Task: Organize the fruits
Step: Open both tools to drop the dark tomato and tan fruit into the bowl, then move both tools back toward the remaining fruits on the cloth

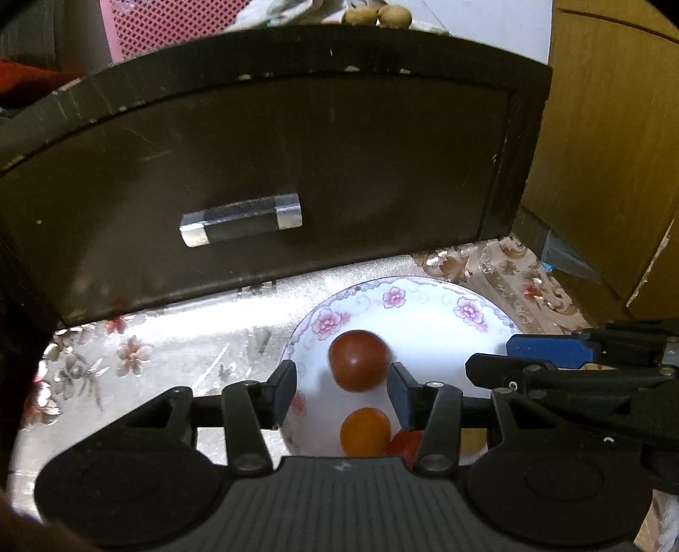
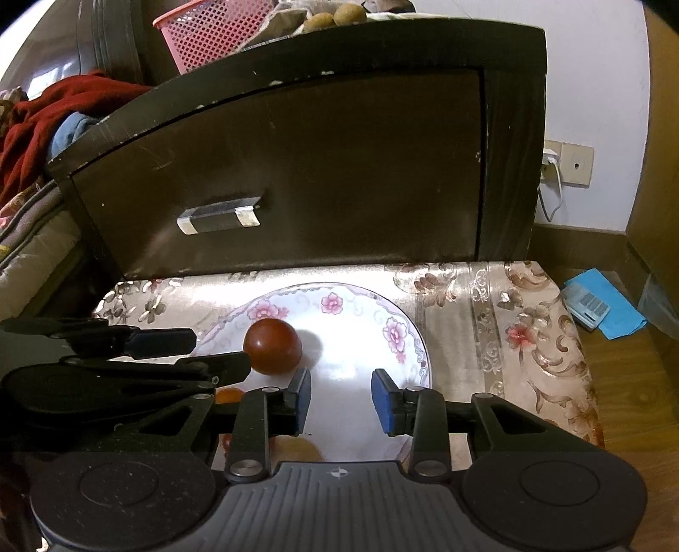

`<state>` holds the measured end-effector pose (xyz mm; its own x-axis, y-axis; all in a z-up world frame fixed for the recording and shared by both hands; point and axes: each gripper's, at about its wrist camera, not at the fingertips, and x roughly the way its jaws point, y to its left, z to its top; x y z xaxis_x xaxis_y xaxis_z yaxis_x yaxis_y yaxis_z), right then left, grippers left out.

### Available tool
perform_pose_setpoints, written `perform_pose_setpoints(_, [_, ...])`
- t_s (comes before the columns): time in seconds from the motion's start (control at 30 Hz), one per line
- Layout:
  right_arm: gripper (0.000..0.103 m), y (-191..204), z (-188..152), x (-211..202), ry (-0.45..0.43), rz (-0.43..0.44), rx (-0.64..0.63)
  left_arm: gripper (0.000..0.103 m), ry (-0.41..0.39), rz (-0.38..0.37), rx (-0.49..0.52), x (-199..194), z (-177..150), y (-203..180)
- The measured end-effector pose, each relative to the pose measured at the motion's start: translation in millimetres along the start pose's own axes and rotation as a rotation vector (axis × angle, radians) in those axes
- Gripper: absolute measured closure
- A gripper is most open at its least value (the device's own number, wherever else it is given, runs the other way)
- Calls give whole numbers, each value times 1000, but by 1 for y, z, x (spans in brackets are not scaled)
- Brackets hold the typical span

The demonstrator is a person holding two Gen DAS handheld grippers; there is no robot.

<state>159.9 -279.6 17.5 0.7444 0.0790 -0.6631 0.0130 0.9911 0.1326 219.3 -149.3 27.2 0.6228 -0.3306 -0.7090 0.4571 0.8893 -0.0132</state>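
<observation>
A white plate with pink flowers (image 1: pixel 428 314) (image 2: pixel 360 314) sits on a floral tablecloth. On it lie a dark red round fruit (image 1: pixel 358 360) (image 2: pixel 273 346), a small orange fruit (image 1: pixel 365 431) (image 2: pixel 228 395) and a small red fruit (image 1: pixel 403 443). My left gripper (image 1: pixel 341 395) is open above the plate, with the dark red fruit between and just beyond its fingertips. My right gripper (image 2: pixel 340 401) is open and empty over the plate's right part. It enters the left wrist view (image 1: pixel 551 361) from the right.
A dark wooden cabinet with a drawer handle (image 1: pixel 239 218) (image 2: pixel 218 215) stands right behind the table. A pink basket (image 2: pixel 208 32) and brown round fruits (image 2: pixel 335 16) sit on top. Blue packets (image 2: pixel 602 308) lie on the wooden floor at right.
</observation>
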Motion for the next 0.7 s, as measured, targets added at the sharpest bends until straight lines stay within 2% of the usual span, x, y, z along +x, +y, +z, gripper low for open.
perform_pose_setpoints(0.4, [74, 27, -11, -45, -9, 40, -16, 48, 1, 10, -53, -54, -24, 11])
perform_pose_setpoints(0.7, [73, 55, -32, -68, 17, 93, -28, 47, 21, 31, -68, -90, -59, 29])
